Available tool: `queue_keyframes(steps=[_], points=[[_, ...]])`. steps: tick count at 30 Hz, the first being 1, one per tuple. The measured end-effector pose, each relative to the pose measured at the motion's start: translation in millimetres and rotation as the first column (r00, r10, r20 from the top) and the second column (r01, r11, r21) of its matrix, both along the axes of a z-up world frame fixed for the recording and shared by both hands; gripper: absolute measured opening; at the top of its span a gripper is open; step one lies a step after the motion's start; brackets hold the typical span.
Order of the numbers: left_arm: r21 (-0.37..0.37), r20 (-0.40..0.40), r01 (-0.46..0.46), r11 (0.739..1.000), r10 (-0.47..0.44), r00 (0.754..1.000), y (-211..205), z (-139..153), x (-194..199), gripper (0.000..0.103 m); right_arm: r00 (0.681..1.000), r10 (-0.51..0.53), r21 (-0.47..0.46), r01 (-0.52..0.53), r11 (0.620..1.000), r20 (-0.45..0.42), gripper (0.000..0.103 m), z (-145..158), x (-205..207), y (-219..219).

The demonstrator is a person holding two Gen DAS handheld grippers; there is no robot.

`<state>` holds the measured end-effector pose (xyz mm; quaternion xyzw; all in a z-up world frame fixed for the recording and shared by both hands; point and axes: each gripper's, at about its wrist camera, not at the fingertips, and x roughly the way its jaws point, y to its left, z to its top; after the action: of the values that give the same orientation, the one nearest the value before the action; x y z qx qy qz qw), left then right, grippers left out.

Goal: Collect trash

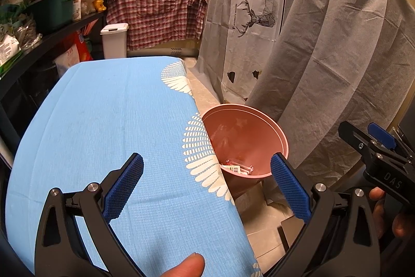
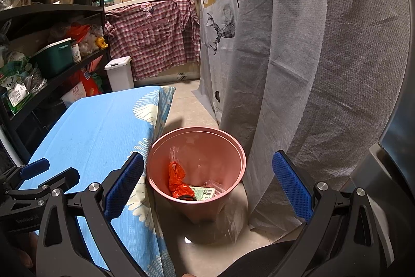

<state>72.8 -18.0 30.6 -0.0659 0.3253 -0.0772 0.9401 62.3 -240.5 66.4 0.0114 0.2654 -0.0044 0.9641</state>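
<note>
The pink wastebasket, holding an orange wrapper, stands beside the blue-clothed table, directly ahead of the wide, empty right gripper; the left gripper, likewise spread, sits farther away.

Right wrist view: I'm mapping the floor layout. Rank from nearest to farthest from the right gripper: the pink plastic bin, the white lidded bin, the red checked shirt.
From the right gripper:
1. Pink plastic bin, just ahead on the floor.
2. White lidded bin, far left by the shelves.
3. Red checked shirt, hanging from the back counter.
</note>
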Motion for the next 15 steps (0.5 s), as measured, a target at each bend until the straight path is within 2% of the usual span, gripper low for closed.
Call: queue_keyframes(steps=[15], points=[[0.017,0.01,-0.004,1.0,0.004,1.0,1.8,1.6,-4.6,0.095,1.0,0.004,-0.002,-0.004,1.0,0.005,0.098,2.3,0.5,0.9]])
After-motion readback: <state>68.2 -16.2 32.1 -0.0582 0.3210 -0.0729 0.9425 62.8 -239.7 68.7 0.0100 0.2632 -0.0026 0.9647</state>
